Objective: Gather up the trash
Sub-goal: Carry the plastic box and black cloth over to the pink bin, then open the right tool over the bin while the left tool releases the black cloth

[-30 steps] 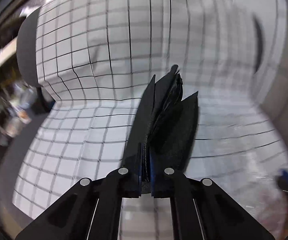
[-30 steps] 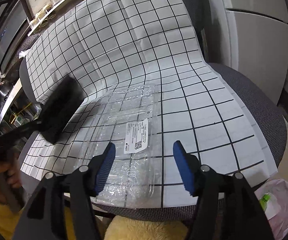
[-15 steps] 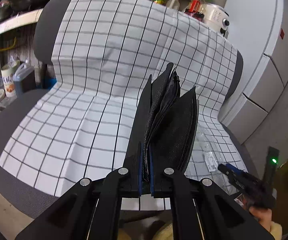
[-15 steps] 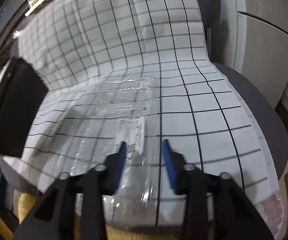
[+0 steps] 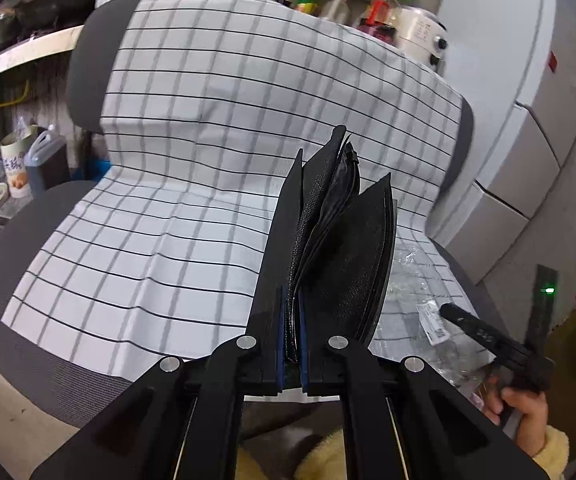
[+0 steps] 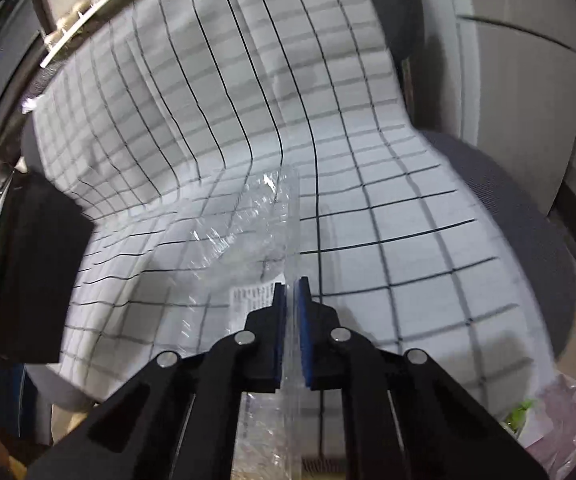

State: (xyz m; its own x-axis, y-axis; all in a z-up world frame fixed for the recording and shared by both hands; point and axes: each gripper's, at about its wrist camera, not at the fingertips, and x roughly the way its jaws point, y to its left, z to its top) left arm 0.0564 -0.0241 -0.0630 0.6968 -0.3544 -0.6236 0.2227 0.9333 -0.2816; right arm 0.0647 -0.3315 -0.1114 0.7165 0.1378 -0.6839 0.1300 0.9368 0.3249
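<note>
The right tool (image 6: 290, 312) is closing on the clear plastic wrapper (image 6: 240, 224), whose thin edge already stands up between the blue pads (image 6: 278, 332), so the step in hand looks like getting a sure hold on this piece of trash before lifting it. The wrapper lies on the checked cloth (image 6: 388, 220) spread over the chair seat (image 6: 528, 208), near the front edge, with its white label (image 6: 250, 296) just left of the pads. The film is slick and crinkly, so the squeeze should be finished fully before any pull; a half-made pinch would probably let it slide out. Lift should go up and slightly back toward the person, slowly, watching that only the film comes and the cloth beneath does not bunch up with it. A pinkish bag (image 6: 560, 412) with something green in it sits low at the right beside the chair and seems the likely place for the wrapper, though that is a guess. The left tool (image 5: 290, 336) is pressed together on a black wallet (image 5: 340, 240), held upright above the seat and apart from the wrapper; it is best kept out of the way there. In the left view the right tool (image 5: 448, 310) shows reaching down to the wrapper (image 5: 416, 276).
</note>
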